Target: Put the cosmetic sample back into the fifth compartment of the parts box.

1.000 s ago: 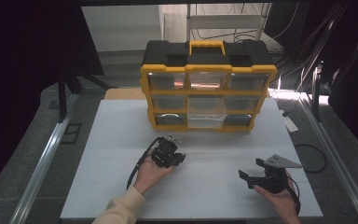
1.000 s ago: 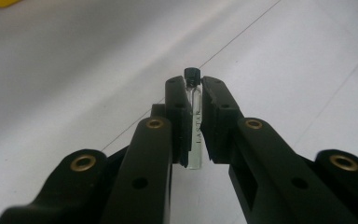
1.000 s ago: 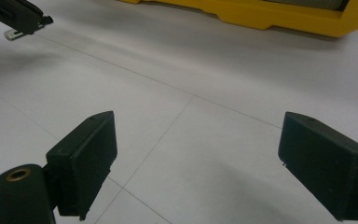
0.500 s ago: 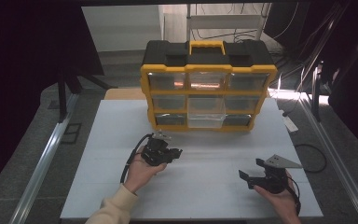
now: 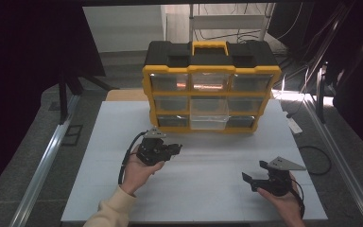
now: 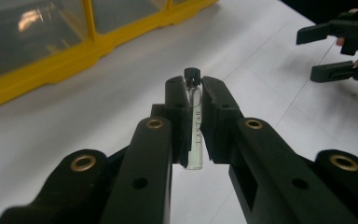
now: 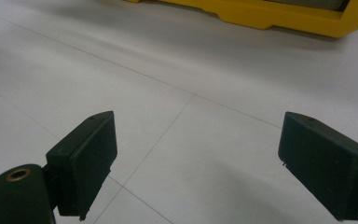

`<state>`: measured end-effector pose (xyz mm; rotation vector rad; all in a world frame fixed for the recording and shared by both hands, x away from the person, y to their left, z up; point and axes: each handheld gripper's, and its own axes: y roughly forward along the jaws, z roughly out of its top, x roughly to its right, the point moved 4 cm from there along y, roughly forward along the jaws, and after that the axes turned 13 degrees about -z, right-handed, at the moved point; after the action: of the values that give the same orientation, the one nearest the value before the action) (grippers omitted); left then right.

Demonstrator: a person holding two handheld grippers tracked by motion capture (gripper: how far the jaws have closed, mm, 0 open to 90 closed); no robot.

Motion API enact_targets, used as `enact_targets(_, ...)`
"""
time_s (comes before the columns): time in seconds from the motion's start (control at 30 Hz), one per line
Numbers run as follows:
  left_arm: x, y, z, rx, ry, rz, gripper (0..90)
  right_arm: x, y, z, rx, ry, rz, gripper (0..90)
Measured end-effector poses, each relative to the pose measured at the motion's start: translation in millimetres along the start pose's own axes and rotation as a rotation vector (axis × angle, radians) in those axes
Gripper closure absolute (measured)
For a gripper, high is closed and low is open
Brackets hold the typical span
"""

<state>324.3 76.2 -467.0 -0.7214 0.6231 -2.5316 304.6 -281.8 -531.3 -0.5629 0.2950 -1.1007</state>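
The left hand-held gripper has drifted toward the bench's left edge over the last second while its wrist turned, so its jaws now point across the bench toward the right edge rather than at the organiser. In the left gripper view the left hand-held gripper is clenched on a small clear glass sample vial with a black cap and printed lettering down its side. The vial sits squarely between the two black pads, cap outward past the fingertips, its lower end showing below them. So the vial is off the white bench, carried above the left-centre area in front of the yellow-and-black plastic drawer organiser with clear-fronted drawers.

The right hand-held gripper has not shifted near the bench's front right corner. Its jaws stand wide apart and grasp nothing, and in the right gripper view the bare bench surface lies between them.

The turn probably sets up a hand-over or repositioning: the vial's cap now faces the waiting right gripper, which shows across the bench in the left gripper view. One middle drawer of the organiser stands pulled out, a likely destination, though that is a judgement only.
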Motion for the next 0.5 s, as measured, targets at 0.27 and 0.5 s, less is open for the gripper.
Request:
enact_targets(0.27,1.1,-7.0,3.5,0.038,0.002,-0.016,80.6,-0.1,0.0,-0.2,-0.002,-0.005,-0.001,11.3)
enact_targets(0.5,3.5,-14.6,7.5,0.068,0.022,-0.012,80.6,-0.1,0.3,-0.4,-0.001,-0.011,-0.003,11.4)
